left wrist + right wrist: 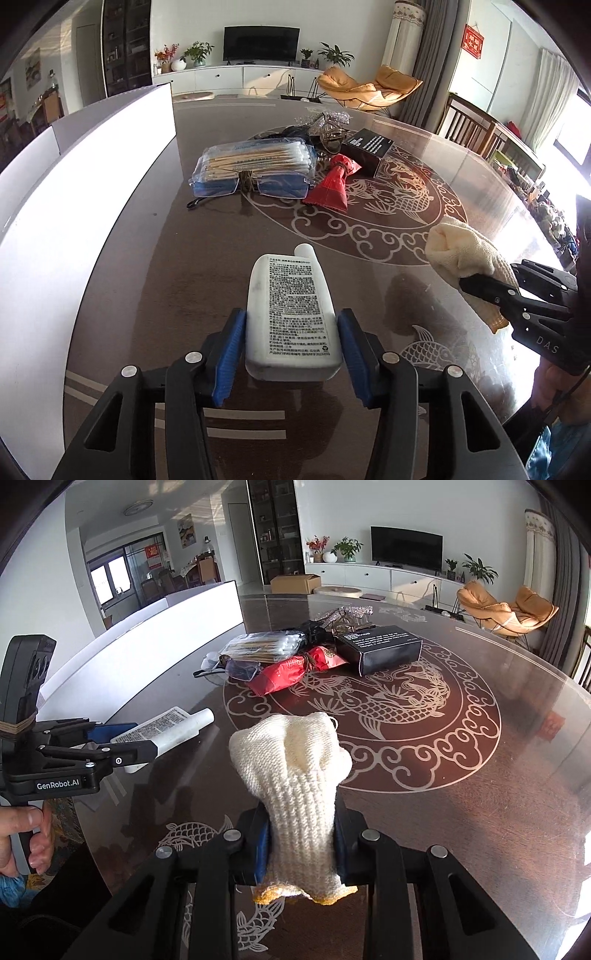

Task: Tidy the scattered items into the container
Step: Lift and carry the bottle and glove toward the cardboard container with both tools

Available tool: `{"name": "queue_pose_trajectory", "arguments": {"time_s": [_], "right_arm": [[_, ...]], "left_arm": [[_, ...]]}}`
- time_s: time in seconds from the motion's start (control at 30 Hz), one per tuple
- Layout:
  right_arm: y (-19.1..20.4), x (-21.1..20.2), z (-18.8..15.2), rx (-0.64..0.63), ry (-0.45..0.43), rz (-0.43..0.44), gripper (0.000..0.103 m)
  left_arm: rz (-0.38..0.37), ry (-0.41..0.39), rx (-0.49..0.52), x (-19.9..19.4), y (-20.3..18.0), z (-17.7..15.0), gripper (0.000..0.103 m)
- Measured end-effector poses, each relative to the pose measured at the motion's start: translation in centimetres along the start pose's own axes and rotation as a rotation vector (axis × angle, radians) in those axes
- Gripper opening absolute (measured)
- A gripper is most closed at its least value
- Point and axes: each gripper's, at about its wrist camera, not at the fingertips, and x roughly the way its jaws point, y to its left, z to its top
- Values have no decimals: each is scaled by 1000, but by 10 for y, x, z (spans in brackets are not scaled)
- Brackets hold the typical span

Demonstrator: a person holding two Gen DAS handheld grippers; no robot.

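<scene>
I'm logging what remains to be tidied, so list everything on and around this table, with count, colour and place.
white tube: 1, white with black print, held above the table in the left hand-held gripper
knitted glove: 1, cream with a yellow cuff, held in the right hand-held gripper
cotton swab pack: 1, clear and blue, mid-table
glasses: 1, clear lenses, in front of the swab pack
red pouch: 1, red, right of the swabs
black box: 1, black, beside the red pouch
white container: 1, white, left table edge
table: 1, dark brown, fish pattern
left hand-held gripper: black, blue pads
right hand-held gripper: black
</scene>
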Motion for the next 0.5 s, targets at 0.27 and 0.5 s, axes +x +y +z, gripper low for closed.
{"name": "queue_pose_trajectory", "arguments": {"time_s": [0.27,0.5], "right_arm": [[9,-8,-2,9,-13,17,28],[6,-3,-10,21,10,16,28]], "left_arm": [[-13,0,4,-6,5,-9,50],[0,78,35,14,6,-21,57]]}}
